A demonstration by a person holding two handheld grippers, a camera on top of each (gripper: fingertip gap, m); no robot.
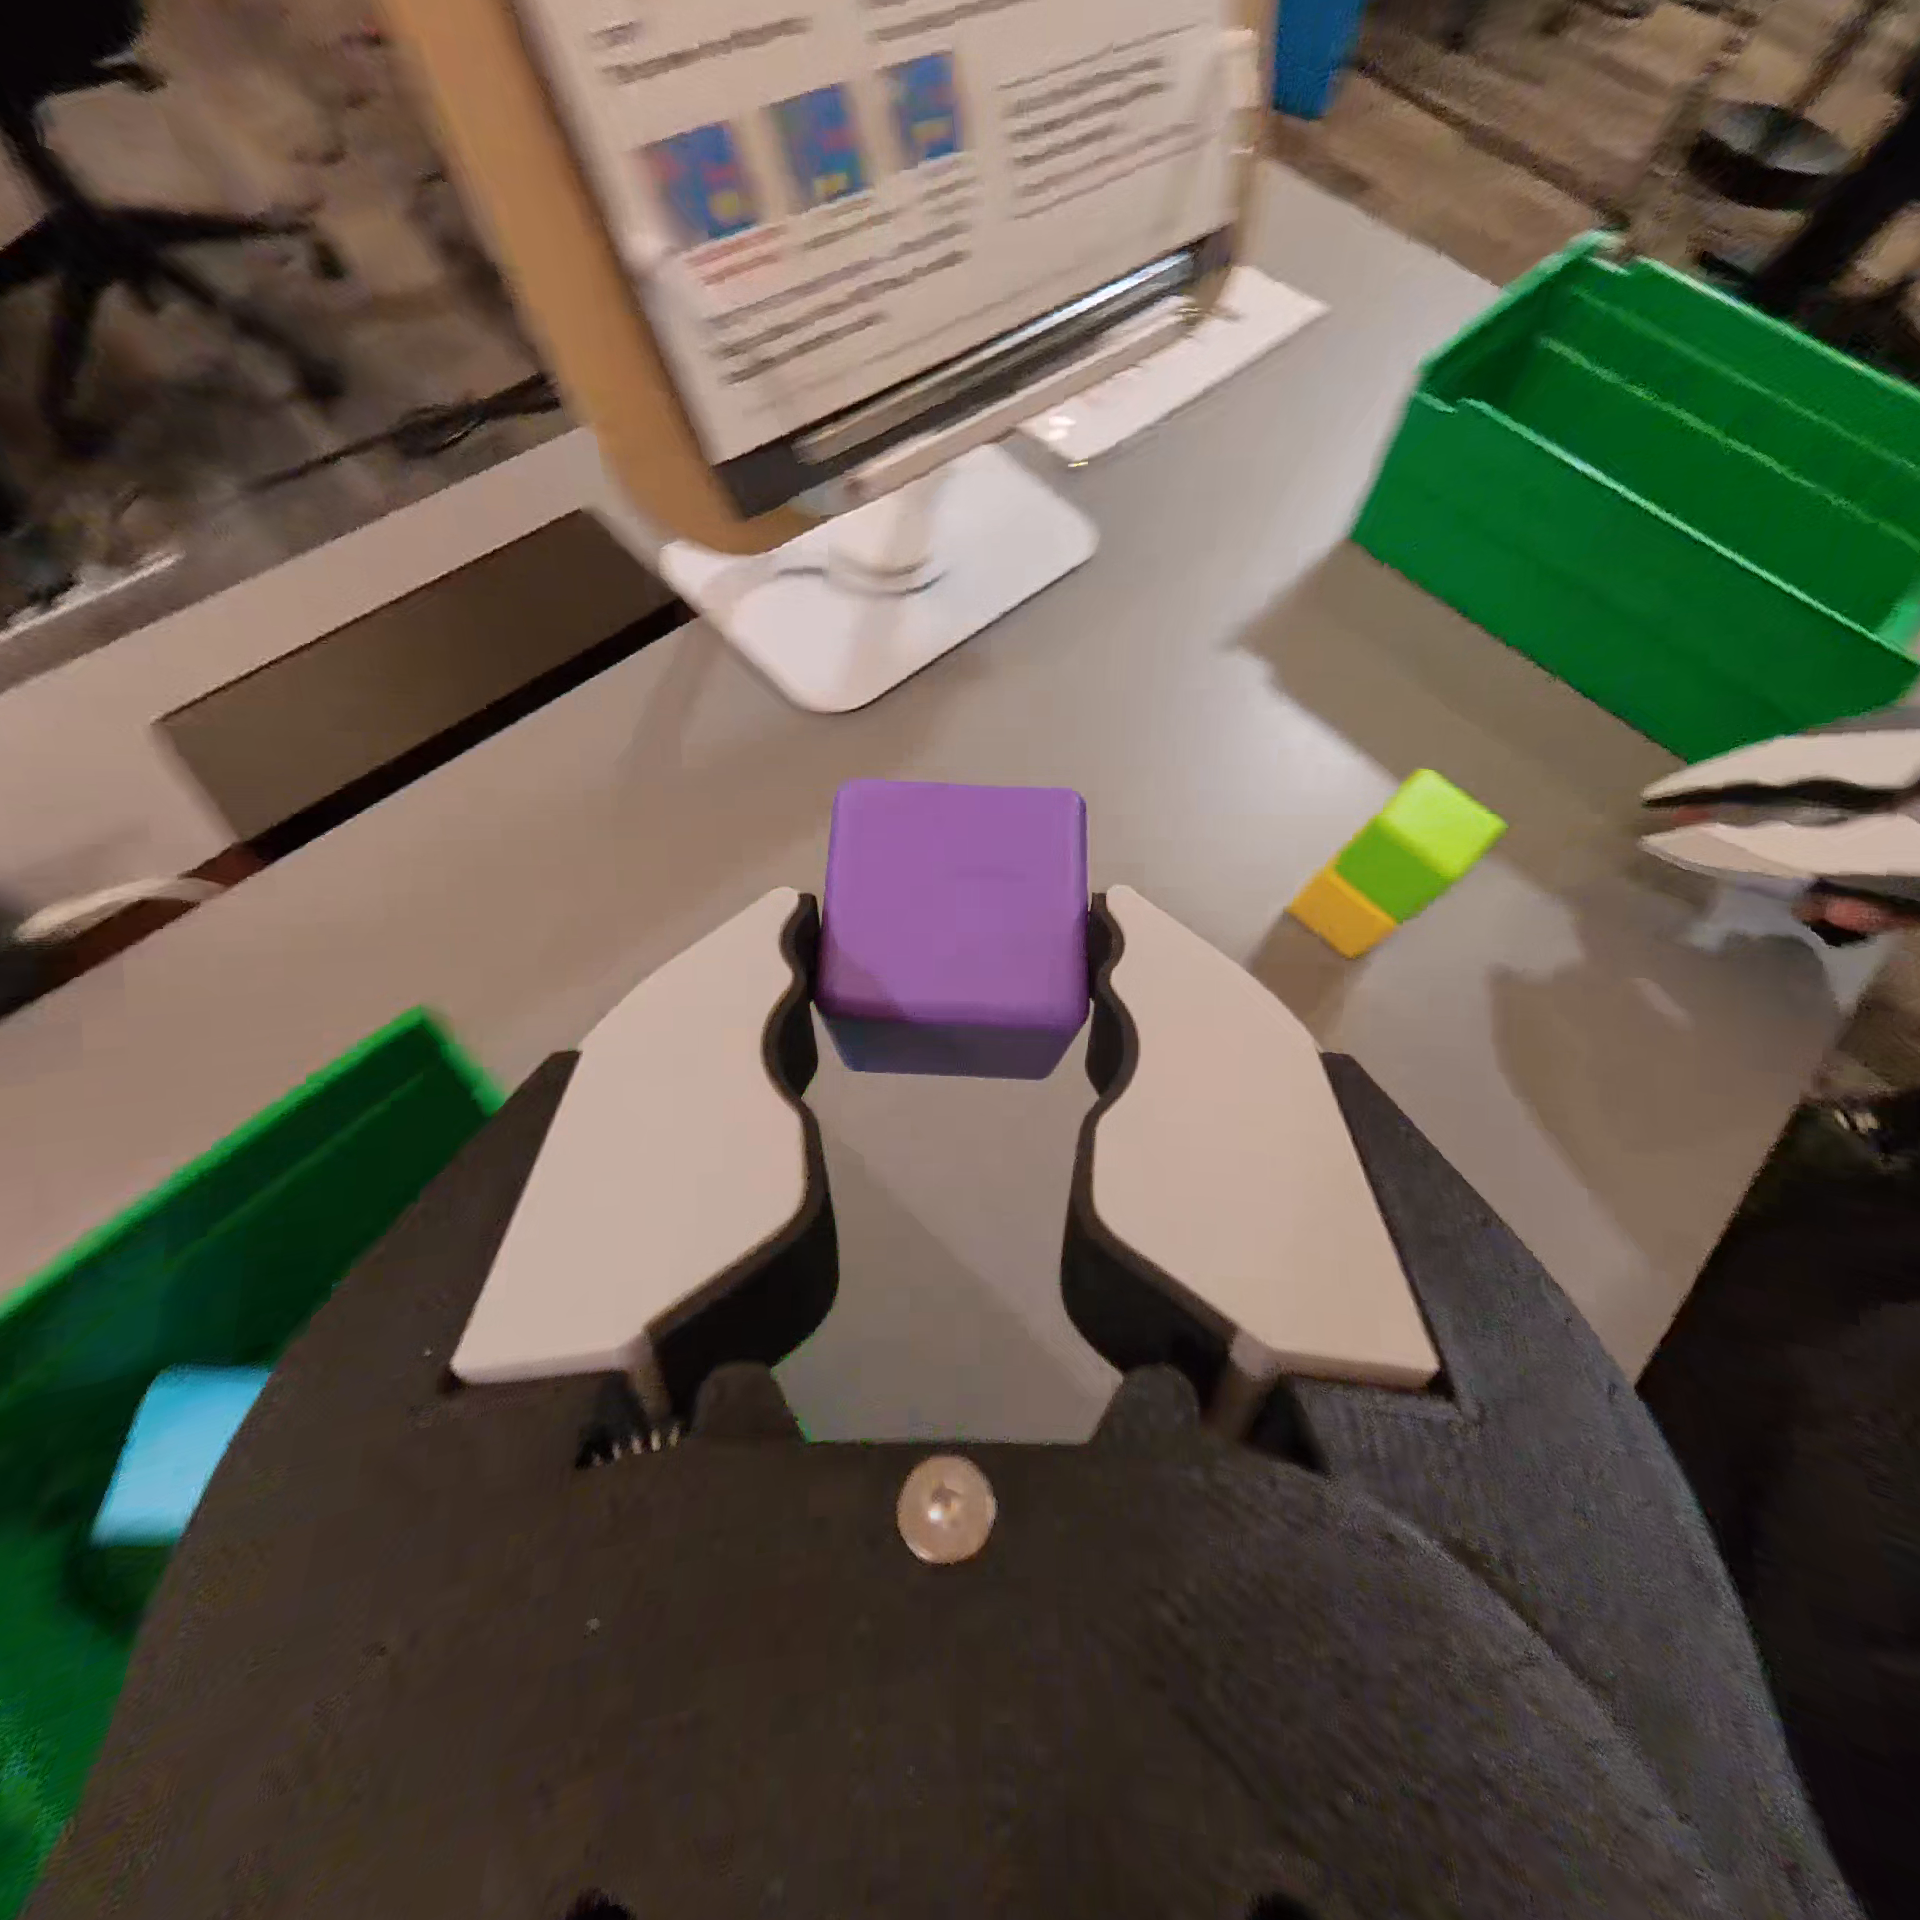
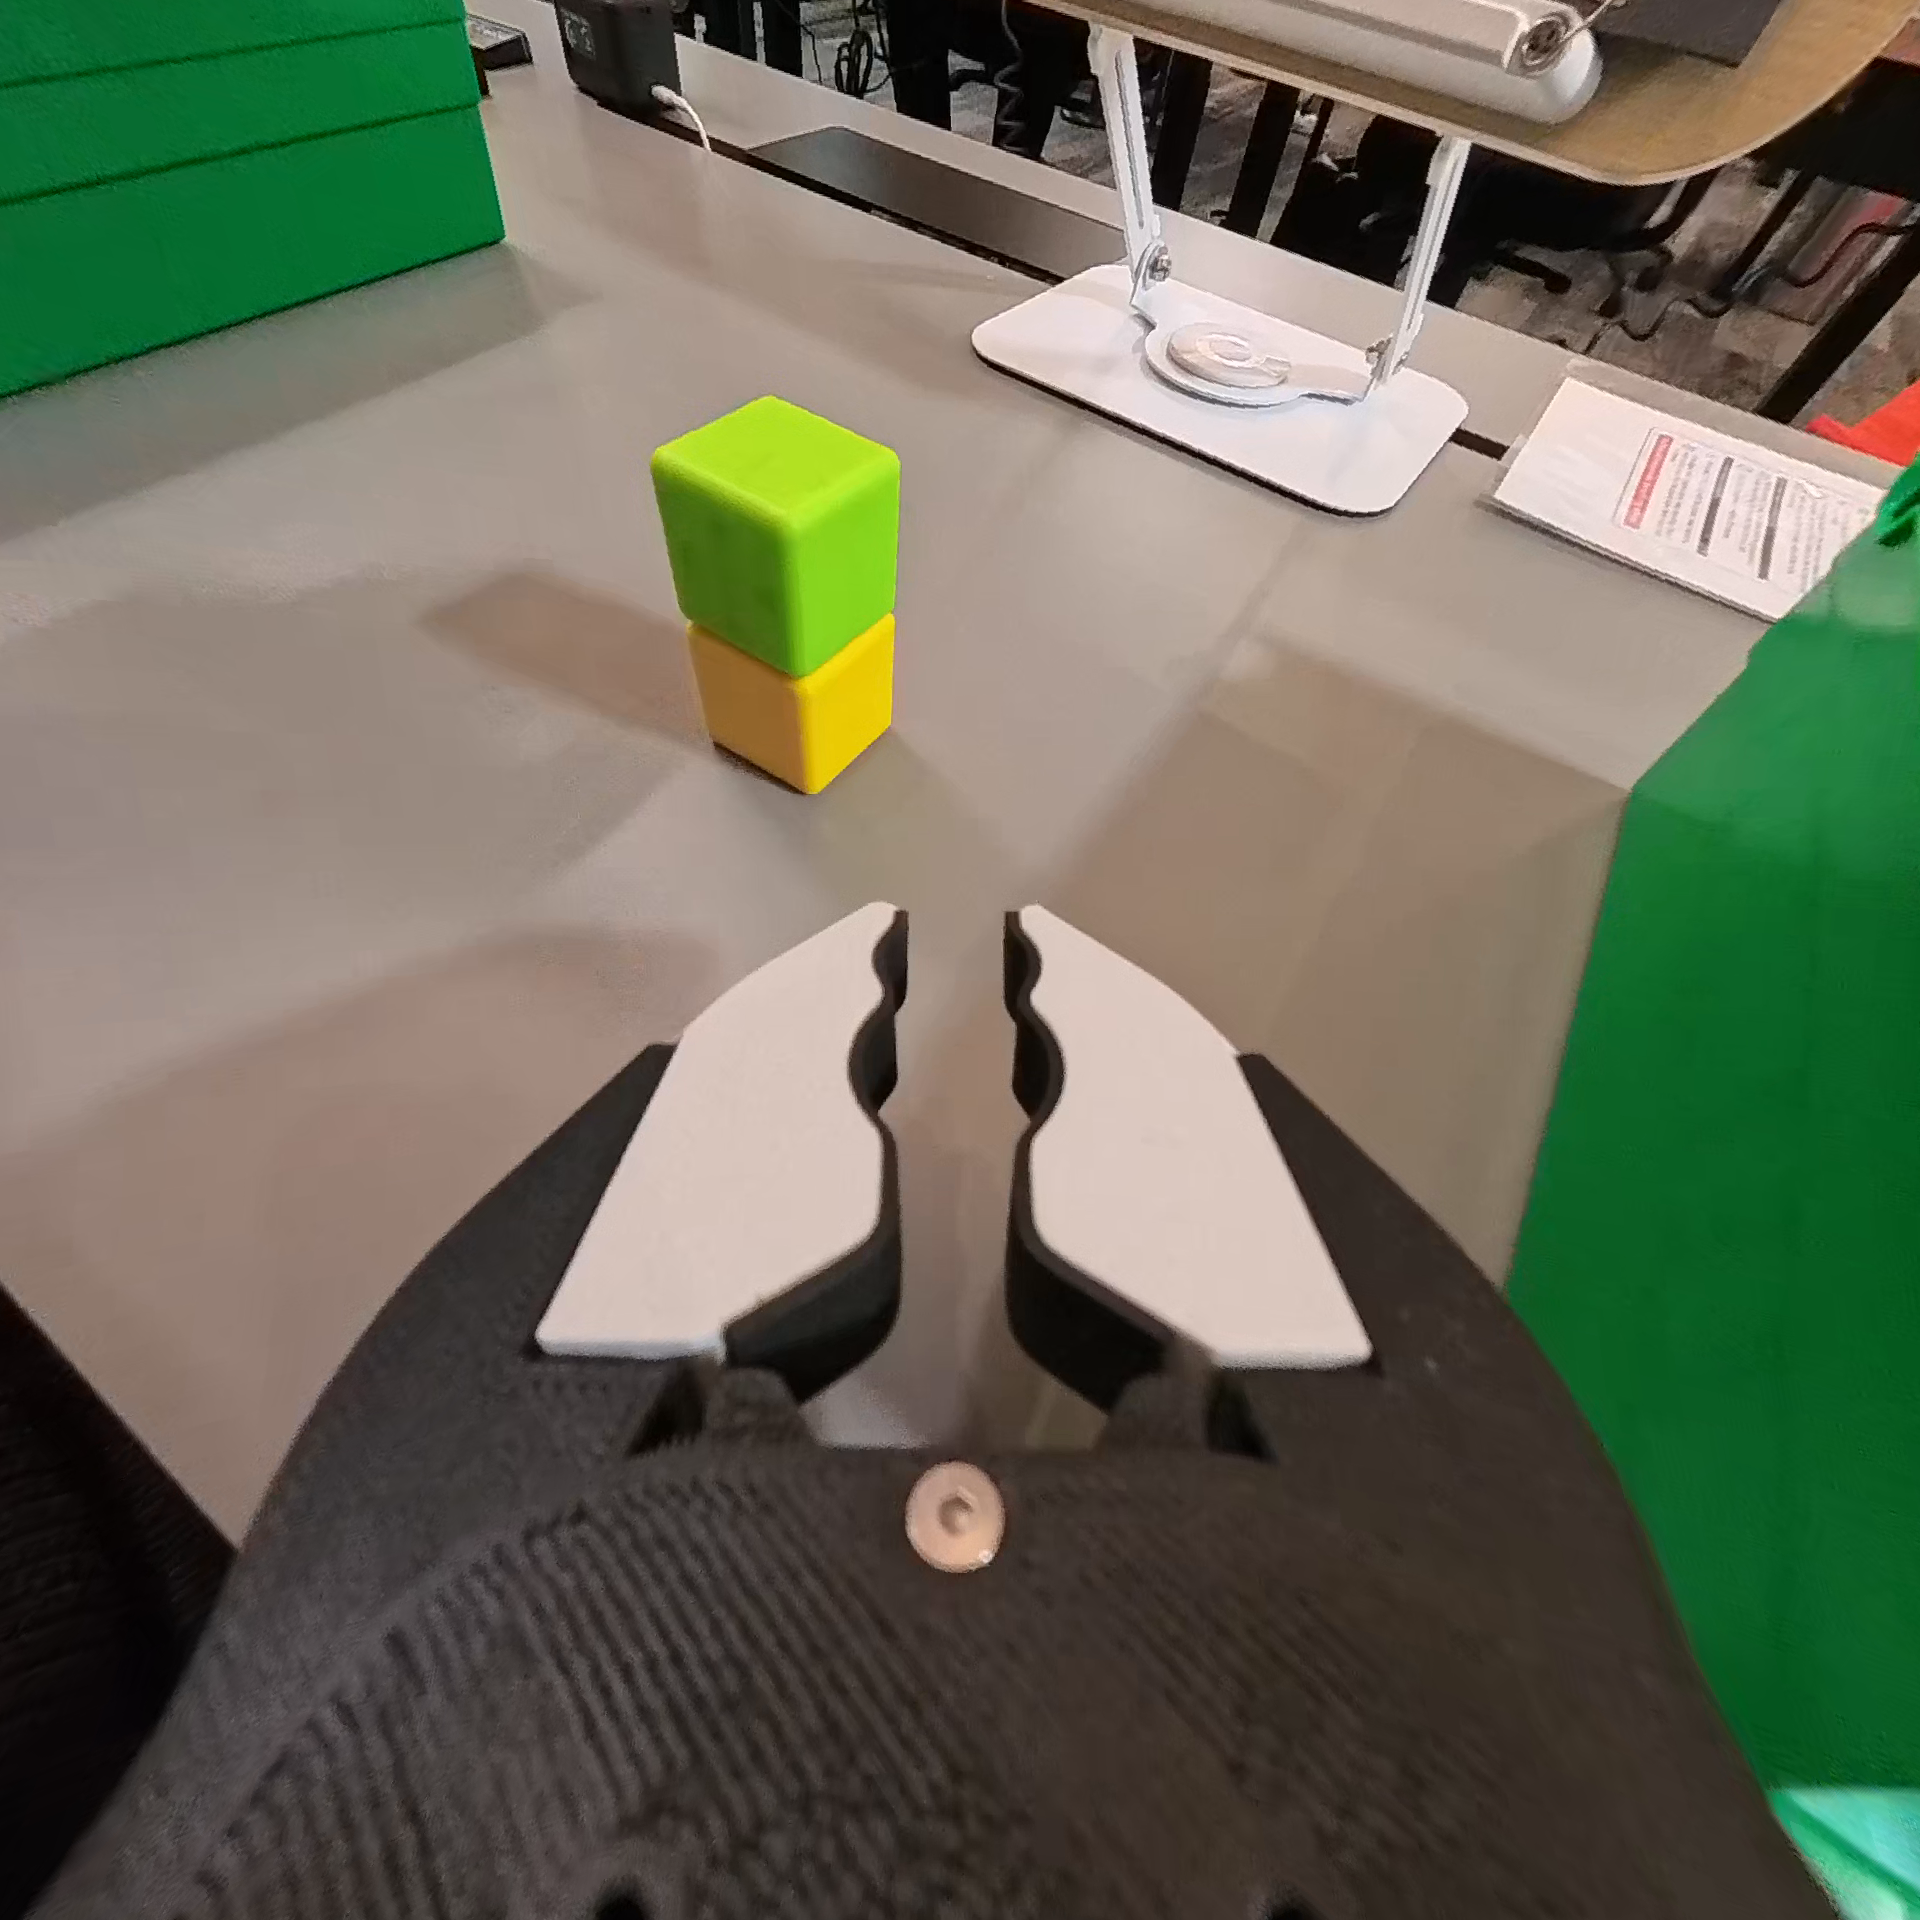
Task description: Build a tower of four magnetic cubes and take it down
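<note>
Two tongs are in play. The left tongs (image 1: pixel 954 940) are clamped on a purple cube (image 1: pixel 954 925), held clear of the grey counter (image 1: pixel 1195 748) by the fingertips only, with most of the cube sticking out past them. The right tongs (image 2: pixel 954 925) hold nothing; their jaws stand slightly apart, low over the counter and pointed toward a small stack just ahead: a lime-green cube (image 2: pixel 779 530) sitting on a yellow cube (image 2: pixel 800 707), the upper one twisted a little off square.

That shallow grip is the weak point, in my judgement: a jolt or a slight easing of the squeeze could let the purple cube pivot or drop. The stack looks easy to topple too, since any brush from either pair of tongs would likely knock the green cube off.

Further out, a white stand (image 2: pixel 1226 405) carrying a printed sheet sits behind the stack. Green bins (image 1: pixel 1662 499) flank the counter on both sides, and one near the left tongs holds a light-blue block (image 1: pixel 171 1455). A paper leaflet (image 2: pixel 1683 499) lies at the far right.
</note>
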